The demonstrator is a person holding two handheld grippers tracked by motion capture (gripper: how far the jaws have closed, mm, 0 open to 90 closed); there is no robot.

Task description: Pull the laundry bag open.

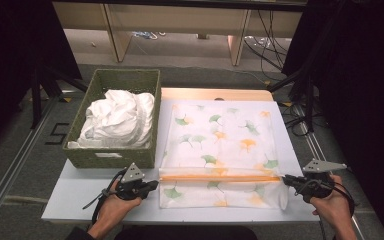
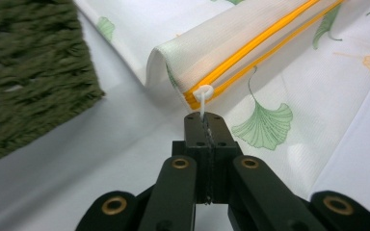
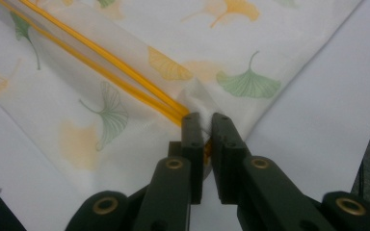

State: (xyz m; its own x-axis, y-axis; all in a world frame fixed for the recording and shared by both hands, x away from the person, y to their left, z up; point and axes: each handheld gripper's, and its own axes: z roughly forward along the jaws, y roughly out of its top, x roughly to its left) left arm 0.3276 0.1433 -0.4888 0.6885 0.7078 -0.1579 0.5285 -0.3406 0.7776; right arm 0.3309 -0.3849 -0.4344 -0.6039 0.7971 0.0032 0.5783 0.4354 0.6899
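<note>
While the white table [image 1: 80,195] stands on a grey floor with a green basket [image 1: 117,117] at its left, my bag [image 1: 220,145] lies flat, its orange zip [image 1: 220,177] running left to right between my left gripper [image 1: 152,185], pinching the white pull [image 2: 203,96], and my right gripper [image 1: 286,180], pinching the bag's right end.

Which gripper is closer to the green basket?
Left. The left gripper sits just below the green basket; the right gripper holds the ginkgo-print bag at its far end.
</note>
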